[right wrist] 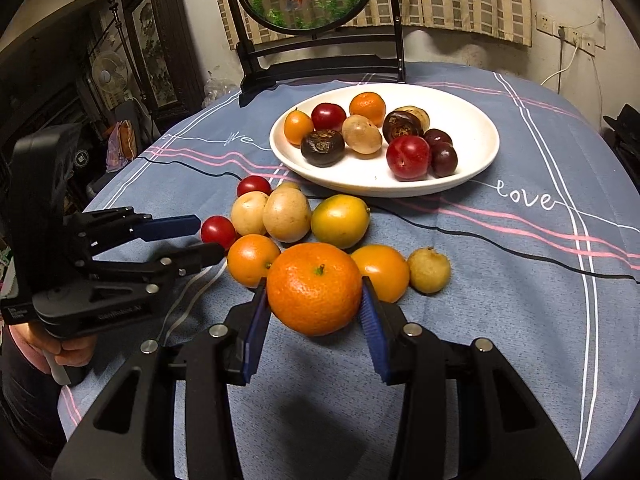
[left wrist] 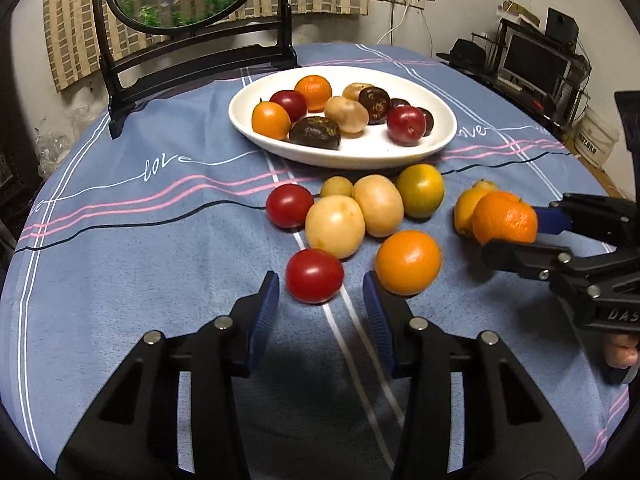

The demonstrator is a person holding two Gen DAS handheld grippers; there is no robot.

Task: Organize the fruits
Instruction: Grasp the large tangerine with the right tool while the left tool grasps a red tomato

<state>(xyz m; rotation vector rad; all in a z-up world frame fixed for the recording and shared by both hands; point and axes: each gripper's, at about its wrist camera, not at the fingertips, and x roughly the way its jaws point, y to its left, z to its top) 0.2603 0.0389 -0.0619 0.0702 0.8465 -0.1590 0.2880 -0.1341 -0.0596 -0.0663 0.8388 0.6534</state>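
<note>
Right gripper jaws clamp the mandarin, seemingly lifted; left gripper jaws gape empty near a tomato

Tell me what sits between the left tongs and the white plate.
In the left wrist view, a red tomato lies just ahead of the open left tongs; beyond it sit two pale yellow fruits and another tomato before the white oval plate.
</note>
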